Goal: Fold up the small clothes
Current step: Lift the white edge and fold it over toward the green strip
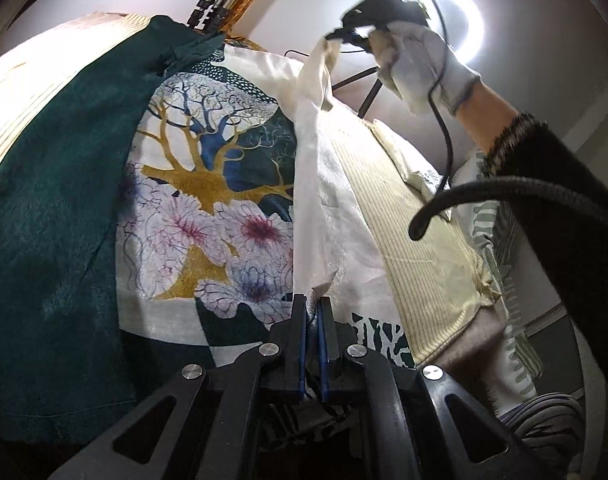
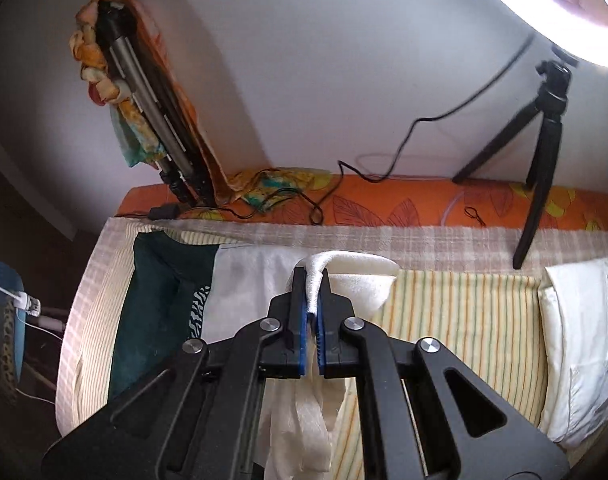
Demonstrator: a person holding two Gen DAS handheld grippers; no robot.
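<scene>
White cloth [image 2: 318, 280] pinched by right gripper [image 2: 313, 280], left gripper [image 1: 312, 304].

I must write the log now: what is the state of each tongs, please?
Left tongs: closed, holding the white cloth at its lower edge.
Right tongs: closed, holding a bunched part of the white cloth.

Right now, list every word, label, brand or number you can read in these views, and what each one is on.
None. No legible text shows in either view.
The printed cloth carries only tree and flower patterns, no lettering.
The black grippers, left and right, show no markings.
The tripod shows no readable brand.
</scene>
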